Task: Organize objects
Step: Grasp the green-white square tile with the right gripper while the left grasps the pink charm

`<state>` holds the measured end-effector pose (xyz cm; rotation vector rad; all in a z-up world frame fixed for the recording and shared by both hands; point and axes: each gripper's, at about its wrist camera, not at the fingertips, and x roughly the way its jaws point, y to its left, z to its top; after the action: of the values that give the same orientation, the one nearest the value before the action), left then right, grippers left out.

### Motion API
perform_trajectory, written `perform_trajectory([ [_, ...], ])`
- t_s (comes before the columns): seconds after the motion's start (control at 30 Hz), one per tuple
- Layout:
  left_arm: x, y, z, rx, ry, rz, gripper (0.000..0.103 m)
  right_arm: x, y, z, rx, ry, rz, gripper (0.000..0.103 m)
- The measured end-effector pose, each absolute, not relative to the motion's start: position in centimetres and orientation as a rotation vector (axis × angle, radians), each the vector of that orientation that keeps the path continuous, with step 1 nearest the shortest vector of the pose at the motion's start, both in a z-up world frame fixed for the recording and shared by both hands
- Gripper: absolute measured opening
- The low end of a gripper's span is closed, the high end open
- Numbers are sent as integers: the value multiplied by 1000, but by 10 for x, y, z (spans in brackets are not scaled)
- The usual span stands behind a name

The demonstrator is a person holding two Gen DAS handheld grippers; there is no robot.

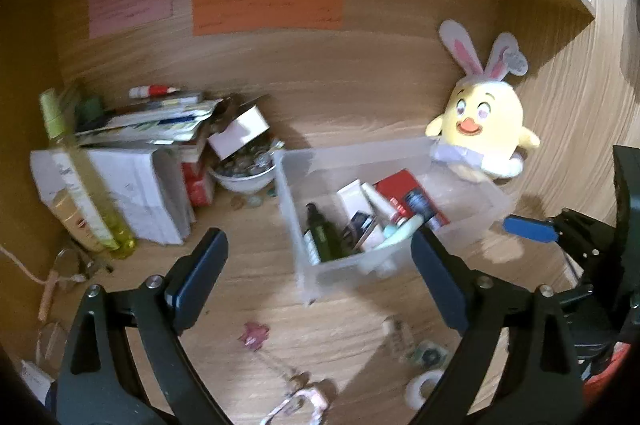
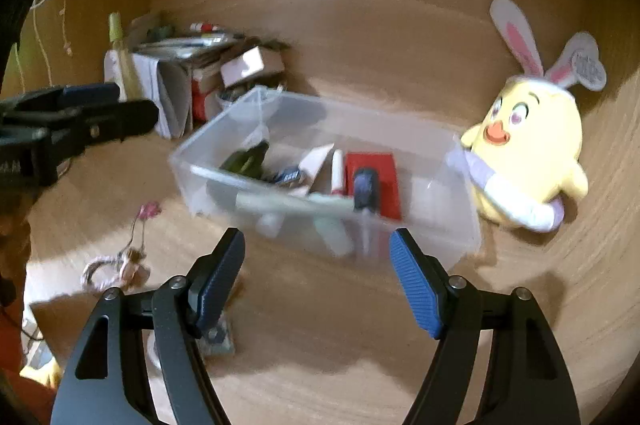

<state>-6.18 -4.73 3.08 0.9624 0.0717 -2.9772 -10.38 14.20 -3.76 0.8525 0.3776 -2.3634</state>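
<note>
The left gripper (image 1: 318, 265) and right gripper (image 2: 317, 257) are both hanging with jaws apart, gripping nothing. A clear bin (image 1: 292, 193) of toiletries is sitting just ahead, beside a yellow plush chick (image 1: 486, 117).

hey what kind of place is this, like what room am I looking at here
Probably a wooden desk nook at home, maybe in a bedroom or study. Coloured paper notes are stuck on the back panel, a yellow plush chick sits by a clear bin of toiletries, and papers and boxes pile in the corner.
</note>
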Motion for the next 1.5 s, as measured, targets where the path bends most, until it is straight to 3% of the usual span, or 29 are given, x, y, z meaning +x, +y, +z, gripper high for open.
perform_trajectory([
  [0.3,-38,-61,0,1074,52,-2881,94,-74,141,-53,902,349,-2319,72],
  [0.87,-46,-106,-64,1316,201,-2709,94,-69,135,-86,1044,352,-2259,72],
  [1.0,-58,-110,-70,1335,194,-2678,69,-78,137,-93,1113,316,-2235,72],
  [1.1,-64,-109,-72,1330,160,-2679,68,-79,139,-95,1132,286,-2211,72],
  [1.23,-71,-107,-79,1366,126,-2680,56,-75,135,-95,1126,310,-2190,72],
  [1.5,-73,-108,-83,1384,159,-2711,43,-74,118,-105,1139,365,-2124,71],
])
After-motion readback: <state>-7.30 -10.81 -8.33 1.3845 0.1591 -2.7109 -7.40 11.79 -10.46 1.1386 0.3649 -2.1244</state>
